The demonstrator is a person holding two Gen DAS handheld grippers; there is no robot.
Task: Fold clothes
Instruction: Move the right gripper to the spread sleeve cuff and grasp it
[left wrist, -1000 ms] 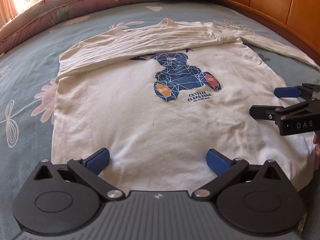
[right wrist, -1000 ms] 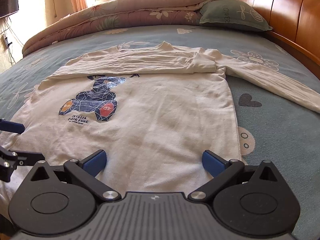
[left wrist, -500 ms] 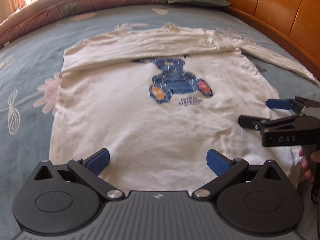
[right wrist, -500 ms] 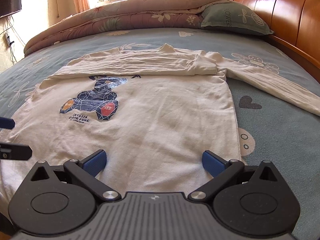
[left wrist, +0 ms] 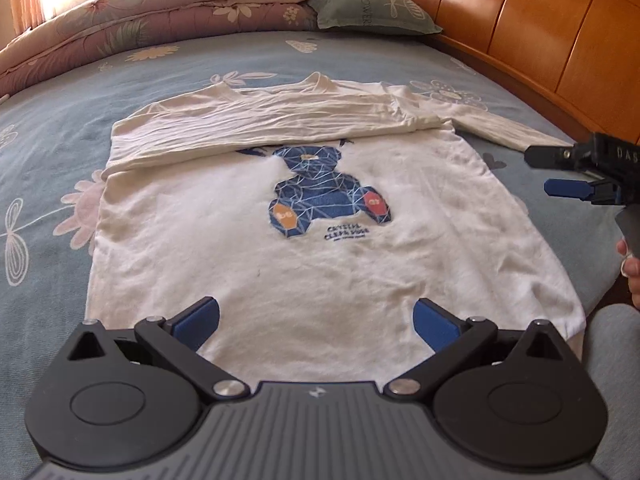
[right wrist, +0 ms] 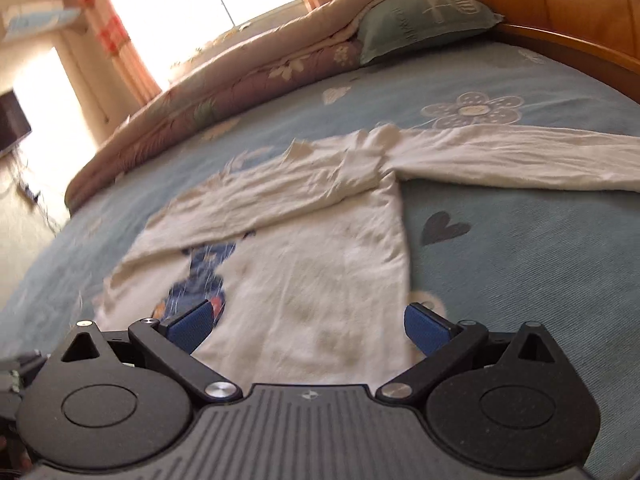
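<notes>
The white long-sleeved shirt (left wrist: 320, 264) with the blue bear print (left wrist: 320, 196) lies face up on the blue flowered bedsheet (left wrist: 60, 140). 1 sleeve is folded across its chest just above the print; the other sleeve (right wrist: 520, 156) stretches out flat on the sheet, off the shirt's far shoulder toward the wooden headboard (left wrist: 540, 40). So the shirt is part folded, body flat, hem nearest both cameras.

The left gripper (left wrist: 316, 316) hangs over the hem with its fingers spread wide, holding nothing. The right gripper (right wrist: 308, 324) is also spread and empty, above the shirt's side edge nearest the headboard.

Risks, as I judge them: the outstretched sleeve is thin and limp, so a pinch taken too far along it would let the rest drag and bunch the shoulder. A pinch that catches only the top layer of the body would skew any fold. The folded sleeve could slide off the chest if the shirt is tugged.

Against the picture 0.5 s ago, the right gripper has lifted and swung toward the outstretched sleeve, its view now tilted and blurred. The left gripper has barely shifted. The shirt lies unchanged.
</notes>
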